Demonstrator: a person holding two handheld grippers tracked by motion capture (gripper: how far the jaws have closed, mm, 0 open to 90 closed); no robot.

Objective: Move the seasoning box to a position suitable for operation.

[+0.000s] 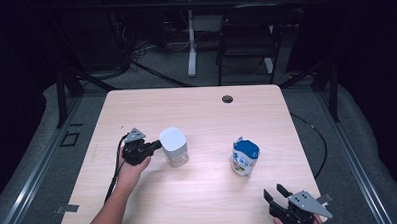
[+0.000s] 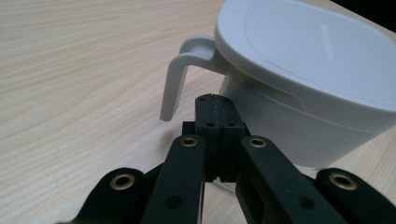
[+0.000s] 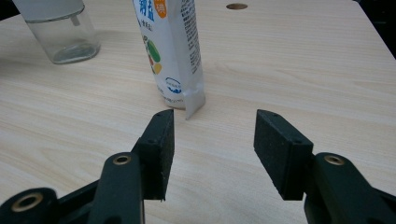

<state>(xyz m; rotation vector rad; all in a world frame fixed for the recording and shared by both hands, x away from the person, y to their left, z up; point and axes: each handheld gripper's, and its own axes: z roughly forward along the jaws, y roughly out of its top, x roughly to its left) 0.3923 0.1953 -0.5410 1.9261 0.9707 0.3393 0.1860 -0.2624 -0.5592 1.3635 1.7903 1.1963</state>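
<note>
So the thing in play was the lidded pitcher (image 1: 173,146), a clear jug with a pale grey lid and a little grey handle (image 2: 180,79). It sat right at the tips of the left gripper (image 2: 215,99), with the handle hanging just above and to the left of the jaw tips in the left gripper view, and the jug body up and to the right. The jaws were pressed flat together with nothing between them, so no grip on the handle: they sat next to it, not around it. I couldn't tell if the tips were actually touching the jug wall or just very close.

The milk carton (image 1: 245,157) stood upright with its top torn open, off to the far side of the pitcher from the left jaws. In the right gripper view it stood straight ahead of the right gripper (image 3: 214,135), a bit left of the gap. Those jaws were spread wide, empty, well short of the carton, parked near the table's (image 1: 196,107) front edge.

Progress-wise I'd say barely started: lid on, carton not picked up, nothing held. If it's a pour job, grabbing both things is all still to do.
</note>
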